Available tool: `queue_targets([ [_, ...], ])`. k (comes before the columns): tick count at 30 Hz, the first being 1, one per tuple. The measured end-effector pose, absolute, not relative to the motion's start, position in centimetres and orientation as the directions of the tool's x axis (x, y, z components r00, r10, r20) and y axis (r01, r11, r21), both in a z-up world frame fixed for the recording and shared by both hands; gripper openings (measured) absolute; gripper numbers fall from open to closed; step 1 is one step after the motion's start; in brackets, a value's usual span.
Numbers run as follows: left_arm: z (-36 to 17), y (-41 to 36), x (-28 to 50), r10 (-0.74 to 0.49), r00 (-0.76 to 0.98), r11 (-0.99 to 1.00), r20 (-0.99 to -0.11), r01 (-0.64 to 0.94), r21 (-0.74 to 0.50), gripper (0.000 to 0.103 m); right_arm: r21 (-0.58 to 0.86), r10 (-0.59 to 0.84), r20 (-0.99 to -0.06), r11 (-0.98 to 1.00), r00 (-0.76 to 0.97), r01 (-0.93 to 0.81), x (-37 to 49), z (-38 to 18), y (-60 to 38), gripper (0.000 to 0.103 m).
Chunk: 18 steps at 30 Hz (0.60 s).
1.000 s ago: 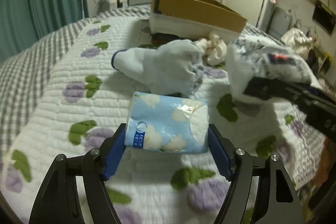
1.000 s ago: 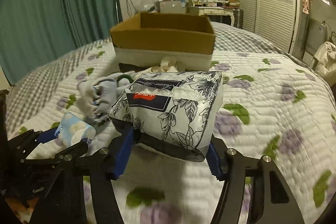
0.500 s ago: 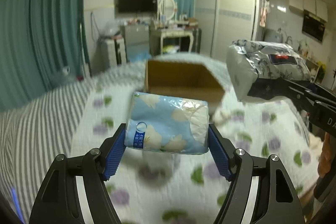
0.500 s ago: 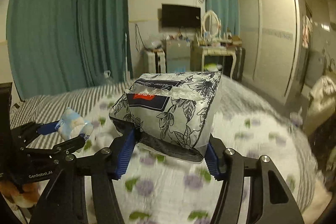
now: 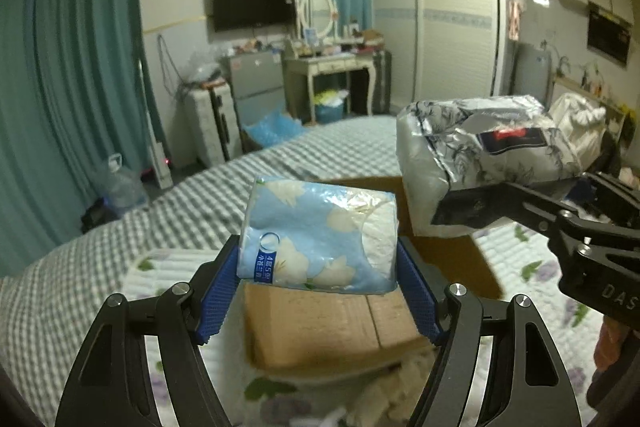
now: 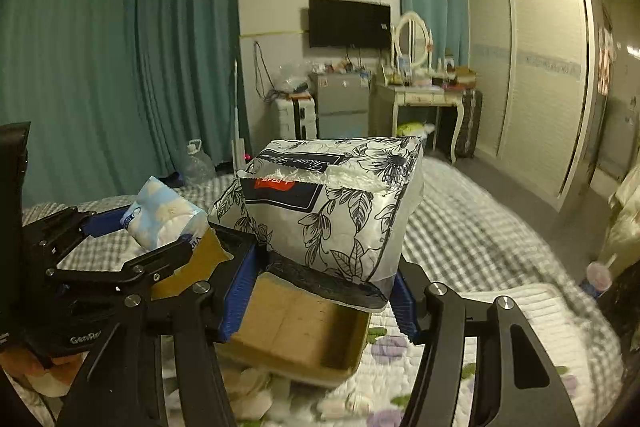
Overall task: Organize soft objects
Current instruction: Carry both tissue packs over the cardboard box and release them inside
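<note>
The cardboard box sits open on the quilted bed, and both packs hang over it, which suits dropping soft goods inside. The left gripper clamps its blue pads on the two ends of the blue tissue pack, holding it lengthwise just above the near part of the box floor; gripping it by the ends keeps the squashy wrapper from slipping out sideways. The right gripper pinches the lower edge of the floral tissue pack, so the bulk of that larger pack stands up above the pads, over the box's bare floor and to the right of the blue pack. The two packs are carried side by side, close but apart, probably so each can be let go into its own part of the box. White soft items lie on the quilt just in front of the box, outside it, and look yet to be put away.
</note>
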<state>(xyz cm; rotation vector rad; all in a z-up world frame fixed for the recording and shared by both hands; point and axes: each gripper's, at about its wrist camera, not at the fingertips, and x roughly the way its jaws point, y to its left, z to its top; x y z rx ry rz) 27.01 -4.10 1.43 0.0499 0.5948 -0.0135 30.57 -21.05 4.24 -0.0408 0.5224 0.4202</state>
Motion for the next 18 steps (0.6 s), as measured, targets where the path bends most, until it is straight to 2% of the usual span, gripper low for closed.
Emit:
queue_targets([
  [3,-0.7,-4.4,28.8,0.017,0.810,0.997,-0.586,0.032,0.073,0.073,0.114,0.394,-0.518,0.911,0.759,-0.396,33.7,1.7,-21.3,0.059],
  [6,-1.9,-4.2,29.5,-0.015,0.785,0.998,-0.619,0.051,0.039,0.075,0.124,0.387,-0.533,0.915,0.753,-0.383,35.4,0.2,-21.2,0.059],
  [8,-2.1,-4.1,29.4,-0.038,0.773,0.998,-0.633,0.061,0.014,0.077,0.178,0.414,-0.540,0.907,0.733,-0.382,36.5,-0.1,-21.4,0.067],
  [9,-1.9,-4.1,29.3,-0.033,0.777,0.998,-0.628,0.054,0.015,0.083,0.204,0.420,-0.539,0.906,0.730,-0.370,36.7,-0.1,-21.5,0.069],
  [10,-1.6,-4.3,28.8,-0.018,0.783,0.999,-0.621,0.042,0.025,0.085,0.226,0.429,-0.534,0.903,0.729,-0.366,36.6,0.0,-21.7,0.079],
  [11,-1.3,-4.4,28.7,-0.002,0.786,0.999,-0.618,0.032,0.038,0.085,0.247,0.443,-0.526,0.897,0.726,-0.368,36.4,0.4,-21.9,0.086],
  [12,-1.0,-4.5,28.4,0.010,0.788,0.999,-0.615,0.025,0.048,0.085,0.247,0.441,-0.517,0.898,0.734,-0.365,36.0,0.9,-22.1,0.087],
  [18,3.6,-4.1,24.2,0.018,0.813,1.000,-0.583,0.000,0.030,0.085,0.158,0.364,-0.490,0.931,0.792,-0.330,32.4,6.7,-22.6,0.087],
])
